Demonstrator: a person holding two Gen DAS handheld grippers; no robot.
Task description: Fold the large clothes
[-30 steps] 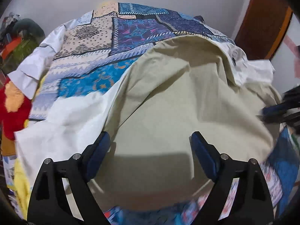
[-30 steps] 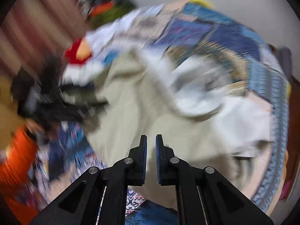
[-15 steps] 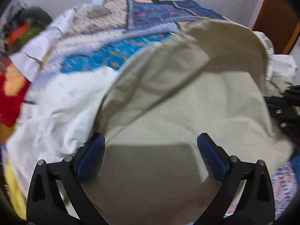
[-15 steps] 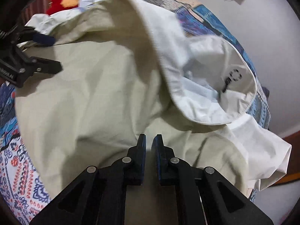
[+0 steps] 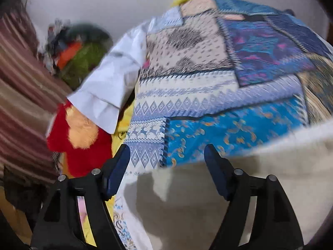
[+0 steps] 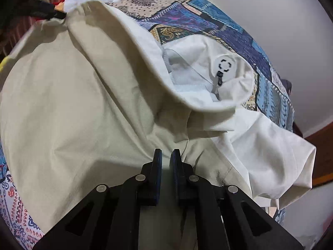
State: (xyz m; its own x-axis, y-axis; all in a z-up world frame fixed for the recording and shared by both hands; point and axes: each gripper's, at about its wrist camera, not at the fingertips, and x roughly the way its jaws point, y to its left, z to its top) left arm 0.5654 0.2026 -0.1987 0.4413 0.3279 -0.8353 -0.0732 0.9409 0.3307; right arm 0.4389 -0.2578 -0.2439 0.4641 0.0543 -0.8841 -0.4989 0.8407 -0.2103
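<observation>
A large beige garment [image 6: 72, 104] with a white lining [image 6: 208, 68] and a black zip pull [image 6: 219, 78] lies heaped on a patchwork bedspread [image 5: 208, 87]. My right gripper [image 6: 165, 152] points down into it and is shut, and the cloth's creases run to its tips. My left gripper [image 5: 166, 146] hovers over the garment's left edge [image 5: 249, 177] and the bedspread. Its jaws are closing with nothing pressed between them. In the right wrist view the left gripper [image 6: 45, 10] is a dark blur at the garment's far corner.
A white sleeve [image 5: 108, 87] hangs over the bed's left side above a red and orange plush toy [image 5: 77, 137]. Striped curtains [image 5: 20, 95] and a green and orange heap [image 5: 83, 62] stand beyond. A wooden frame [image 6: 320, 145] borders the far right.
The left gripper has swung left, off the garment's middle to its edge, and its jaws have narrowed. The right gripper has sunk closer to the cloth and stays shut.
</observation>
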